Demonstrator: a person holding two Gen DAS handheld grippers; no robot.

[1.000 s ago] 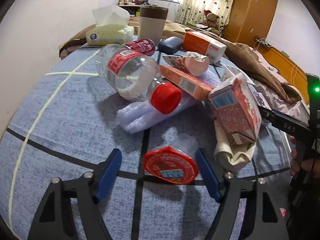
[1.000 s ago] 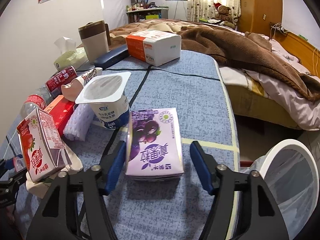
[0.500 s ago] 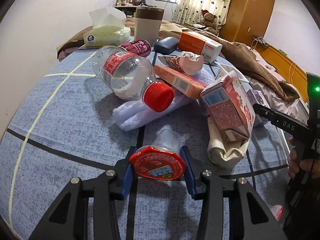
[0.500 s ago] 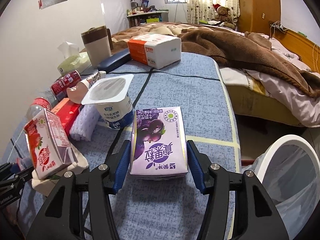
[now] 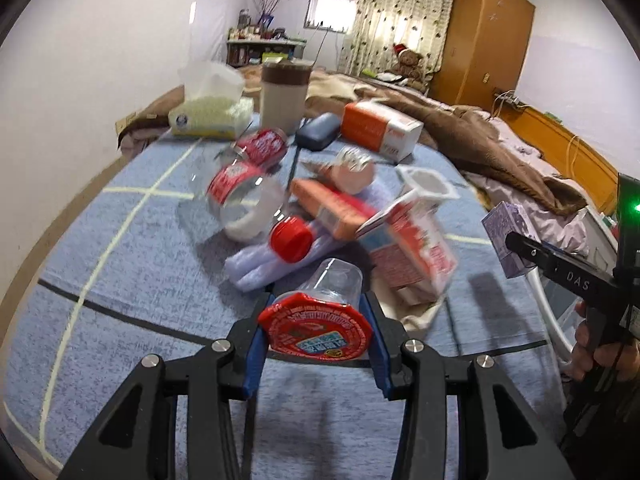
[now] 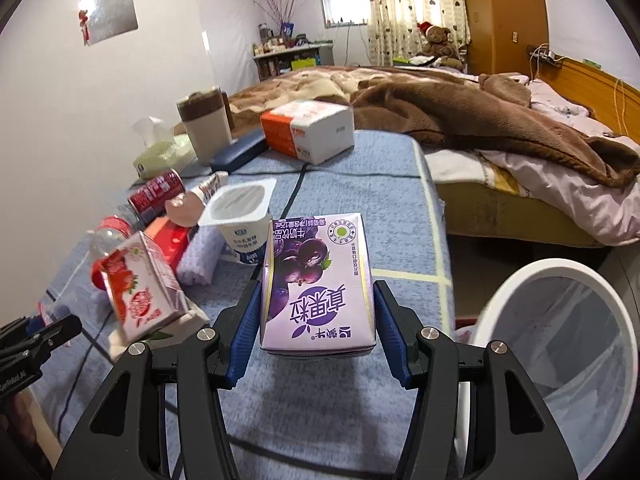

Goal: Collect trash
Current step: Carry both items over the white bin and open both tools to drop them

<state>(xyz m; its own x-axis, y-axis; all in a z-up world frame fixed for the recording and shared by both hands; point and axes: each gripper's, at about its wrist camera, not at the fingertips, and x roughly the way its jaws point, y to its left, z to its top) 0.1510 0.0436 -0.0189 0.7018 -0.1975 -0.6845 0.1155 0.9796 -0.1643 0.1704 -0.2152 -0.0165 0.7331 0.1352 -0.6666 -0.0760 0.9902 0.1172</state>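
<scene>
**Both tongs clamped on trash**

Tongs first: the right tongs (image 6: 318, 330) have their blue pads pressed against both sides of a purple drink carton (image 6: 318, 284), holding it clear of the tabletop (image 6: 360, 184), which wears a blue checked cloth. Just right of them stands a white-rimmed bin (image 6: 560, 344) with a clear liner. The left tongs (image 5: 316, 328) are closed narrower, gripping a small clear cup with a red foil lid (image 5: 316, 326), lid facing the camera. Beyond lies a pile: a red-and-white carton (image 5: 408, 248) tilted on a cloth, a clear bottle with a red cap (image 5: 248, 204), an orange box (image 5: 332, 208), a red can (image 5: 262, 148) and a white yogurt cup (image 6: 240, 220).
</scene>
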